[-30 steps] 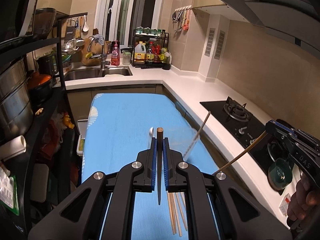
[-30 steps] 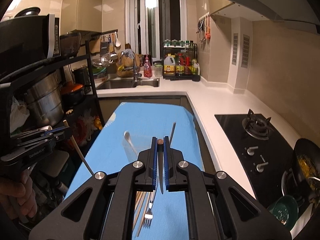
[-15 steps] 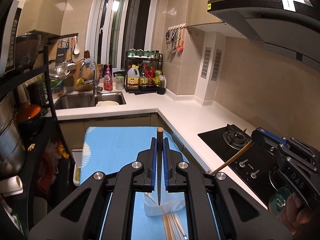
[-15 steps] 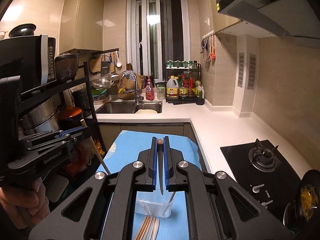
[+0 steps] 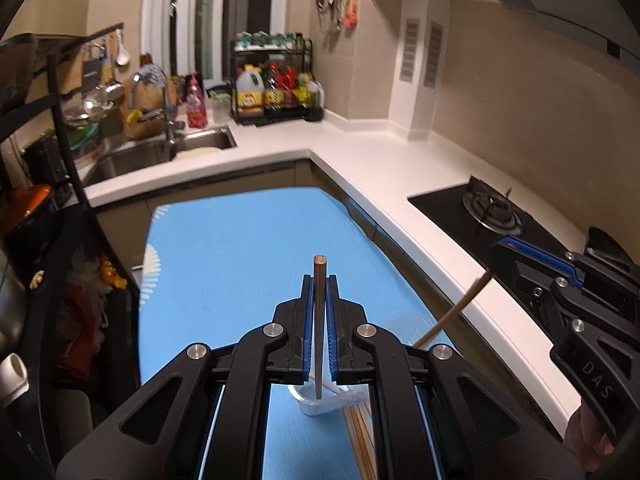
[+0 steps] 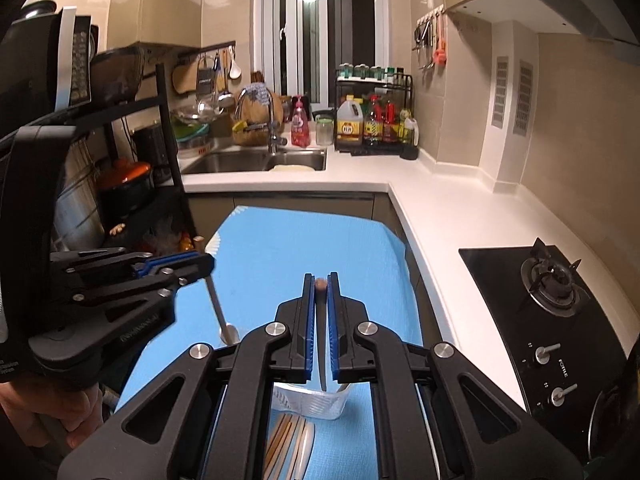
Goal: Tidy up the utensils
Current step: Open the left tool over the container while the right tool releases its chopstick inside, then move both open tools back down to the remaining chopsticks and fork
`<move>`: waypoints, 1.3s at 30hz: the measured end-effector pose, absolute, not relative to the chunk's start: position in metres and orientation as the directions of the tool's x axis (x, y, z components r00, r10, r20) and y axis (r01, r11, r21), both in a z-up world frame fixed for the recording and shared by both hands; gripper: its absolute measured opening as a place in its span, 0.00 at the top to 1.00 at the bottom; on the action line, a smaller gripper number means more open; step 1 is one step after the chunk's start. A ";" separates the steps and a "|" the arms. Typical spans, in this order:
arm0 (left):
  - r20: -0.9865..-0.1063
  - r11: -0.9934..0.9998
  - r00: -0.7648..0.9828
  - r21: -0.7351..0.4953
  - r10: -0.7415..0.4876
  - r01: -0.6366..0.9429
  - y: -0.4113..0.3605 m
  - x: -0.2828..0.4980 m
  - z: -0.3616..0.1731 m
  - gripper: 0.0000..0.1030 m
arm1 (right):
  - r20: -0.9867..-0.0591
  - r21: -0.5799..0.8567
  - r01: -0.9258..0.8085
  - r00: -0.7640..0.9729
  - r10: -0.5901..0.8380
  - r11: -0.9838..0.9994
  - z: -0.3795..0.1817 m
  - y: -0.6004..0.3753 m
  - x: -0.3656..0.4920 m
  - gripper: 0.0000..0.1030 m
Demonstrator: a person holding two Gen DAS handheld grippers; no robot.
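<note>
Left gripper (image 5: 320, 280) is clamped on a slim metal utensil (image 5: 319, 320), which stands upright between the blue pads with its lower end down at a clear plastic container (image 5: 316, 406). To its right, the right gripper (image 6: 320, 280) has a wooden chopstick (image 6: 320, 283) between its jaws, which have just been opening a little; the pads look to be on the stick, and the left wrist view shows it slanting down and left toward the same container. The container sits near the front edge of a blue cloth (image 5: 240, 260), and just in front of it a small bundle of loose chopsticks (image 6: 288, 440) lies flat on the cloth. A person's hand (image 6: 52, 408) grips the left tool's handle at the near left. Beyond the cloth, a white counter (image 6: 440, 208) runs along the right, carrying a black gas hob (image 6: 552, 276), and bends round to a steel sink (image 6: 256, 160) at the far left. A dark shelf rack (image 6: 168, 120) of pots stands along the left.
</note>
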State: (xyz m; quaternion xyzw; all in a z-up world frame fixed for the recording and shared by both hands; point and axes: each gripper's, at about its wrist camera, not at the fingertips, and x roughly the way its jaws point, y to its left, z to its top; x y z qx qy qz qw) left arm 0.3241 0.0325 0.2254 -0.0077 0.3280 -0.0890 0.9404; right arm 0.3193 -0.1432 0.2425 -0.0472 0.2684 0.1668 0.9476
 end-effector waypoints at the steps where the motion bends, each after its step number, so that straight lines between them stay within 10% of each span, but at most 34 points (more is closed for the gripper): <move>1: -0.612 0.982 0.768 -0.083 -0.186 0.172 0.032 0.323 0.225 0.78 | -0.515 0.001 -0.331 0.809 0.284 0.944 0.243 -0.146 0.316 0.78; 2: -0.600 0.980 0.775 -0.093 -0.197 0.177 0.033 0.319 0.228 0.61 | -0.506 0.006 -0.326 0.815 0.284 0.945 0.245 -0.150 0.313 0.75; 7: -0.523 0.970 0.817 -0.145 -0.242 0.195 0.041 0.289 0.239 0.59 | -0.452 0.029 -0.315 0.842 0.294 0.949 0.257 -0.170 0.287 0.73; 17: -0.482 0.973 0.851 -0.194 -0.205 0.125 0.057 0.197 0.178 0.83 | -0.362 0.100 -0.298 0.878 0.313 0.949 0.227 -0.214 0.194 0.73; 25: -0.465 0.989 0.877 -0.134 -0.120 0.065 0.056 0.106 0.079 0.88 | -0.433 0.167 -0.325 0.824 0.365 0.931 0.117 -0.226 0.139 0.95; 39: -0.509 0.983 0.846 -0.159 -0.158 0.088 0.034 0.049 -0.006 0.89 | -0.611 0.542 -0.170 0.593 0.525 0.823 -0.025 -0.227 0.153 0.82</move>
